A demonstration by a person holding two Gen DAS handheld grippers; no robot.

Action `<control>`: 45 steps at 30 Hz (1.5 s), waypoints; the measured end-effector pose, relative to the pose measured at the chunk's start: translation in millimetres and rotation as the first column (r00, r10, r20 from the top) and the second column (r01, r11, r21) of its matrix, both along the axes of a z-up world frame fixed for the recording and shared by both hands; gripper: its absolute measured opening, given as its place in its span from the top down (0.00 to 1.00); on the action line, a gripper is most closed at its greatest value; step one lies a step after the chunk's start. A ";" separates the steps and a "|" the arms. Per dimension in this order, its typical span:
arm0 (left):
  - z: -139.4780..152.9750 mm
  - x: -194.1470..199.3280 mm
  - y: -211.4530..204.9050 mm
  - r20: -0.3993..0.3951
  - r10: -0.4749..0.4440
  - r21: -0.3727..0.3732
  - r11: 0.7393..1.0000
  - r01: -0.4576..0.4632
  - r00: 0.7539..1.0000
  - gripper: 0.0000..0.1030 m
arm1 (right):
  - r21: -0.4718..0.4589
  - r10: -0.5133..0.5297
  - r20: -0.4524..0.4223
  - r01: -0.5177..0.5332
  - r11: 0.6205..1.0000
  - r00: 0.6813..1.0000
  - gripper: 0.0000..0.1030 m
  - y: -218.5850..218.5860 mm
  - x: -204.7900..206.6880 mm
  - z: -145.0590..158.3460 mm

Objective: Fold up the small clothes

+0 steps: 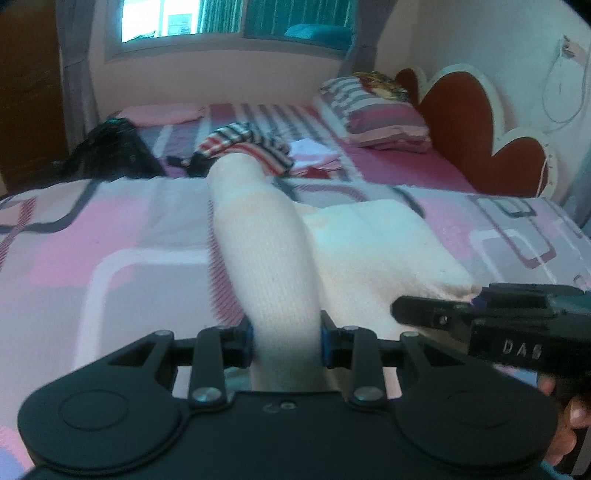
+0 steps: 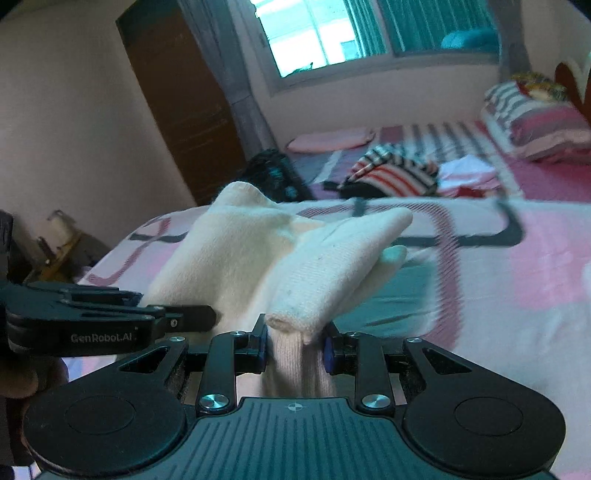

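Observation:
A cream knitted garment (image 1: 269, 254) hangs lifted above the pink patterned bedspread (image 1: 110, 240). My left gripper (image 1: 286, 341) is shut on one bunched end of it, the blue pads pressing both sides. In the right wrist view my right gripper (image 2: 295, 345) is shut on another bunched edge of the same cream garment (image 2: 258, 251), which drapes forward in folds. The right gripper (image 1: 461, 314) reaches in from the right edge of the left wrist view, and the left gripper (image 2: 177, 315) enters from the left of the right wrist view. Both hold the cloth close together.
A striped garment (image 1: 251, 146) and small white and red folded clothes (image 1: 314, 157) lie farther up the bed. A black bag (image 1: 110, 151) sits at the bed's left side. Striped pillows (image 1: 376, 114) rest by the red headboard (image 1: 461, 122). A window (image 2: 321, 33) is behind.

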State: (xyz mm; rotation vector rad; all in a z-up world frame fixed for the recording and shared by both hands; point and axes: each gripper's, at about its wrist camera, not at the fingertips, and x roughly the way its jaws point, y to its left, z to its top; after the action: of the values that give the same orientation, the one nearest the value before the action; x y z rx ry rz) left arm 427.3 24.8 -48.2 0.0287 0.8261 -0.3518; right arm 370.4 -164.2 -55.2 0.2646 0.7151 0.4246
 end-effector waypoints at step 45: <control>-48.9 27.6 89.0 -0.125 0.041 -0.219 0.973 -0.068 0.991 0.87 | -0.228 0.032 -0.092 -0.052 0.972 0.995 0.79 59.8 61.6 -46.9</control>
State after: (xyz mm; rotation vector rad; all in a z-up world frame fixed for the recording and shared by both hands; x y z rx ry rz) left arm 454.9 113.9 -97.1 -0.2268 0.8999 -0.3952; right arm 432.0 -104.4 -102.0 0.0497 0.8498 0.3684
